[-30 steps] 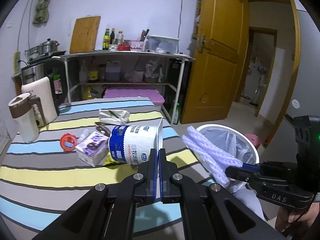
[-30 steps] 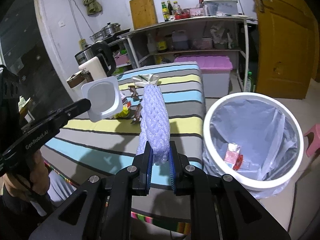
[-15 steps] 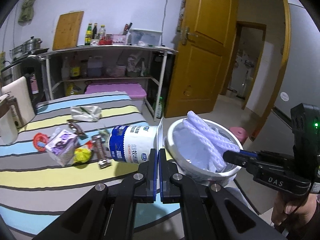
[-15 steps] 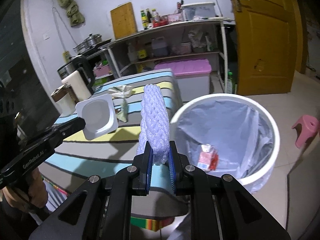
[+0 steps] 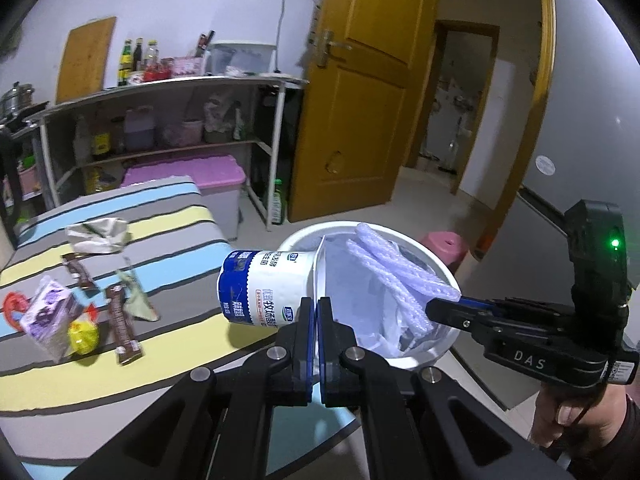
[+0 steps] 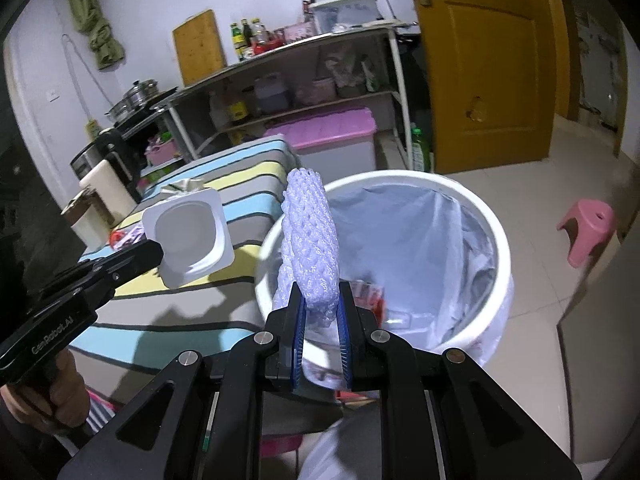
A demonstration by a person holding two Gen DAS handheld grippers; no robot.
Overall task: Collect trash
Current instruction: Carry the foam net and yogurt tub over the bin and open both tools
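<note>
My left gripper (image 5: 316, 308) is shut on the rim of a white yogurt cup (image 5: 268, 288) with blue print, held on its side at the edge of the white trash bin (image 5: 448, 276). The cup's open mouth (image 6: 188, 236) shows in the right wrist view, beside the bin. My right gripper (image 6: 320, 300) is shut on a lavender foam net sleeve (image 6: 310, 240), held over the bin's rim (image 6: 492, 224). The sleeve also shows in the left wrist view (image 5: 396, 276), over the lined bin. A red and white carton (image 6: 370, 294) lies at the bin's bottom.
On the striped table (image 5: 172, 216) lie a crumpled wrapper (image 5: 98, 234), brown snack wrappers (image 5: 122, 320), a purple carton (image 5: 50, 316), a yellow scrap (image 5: 83, 336) and a red lid (image 5: 14, 308). A shelf rack (image 5: 168, 120), pink storage box (image 5: 188, 172), pink stool (image 6: 586, 228) and yellow door (image 5: 352, 92) stand around.
Both grippers have swung right, away from the table and toward the bin. The cup and the foam sleeve now hang at the bin's rim; both stay gripped.
</note>
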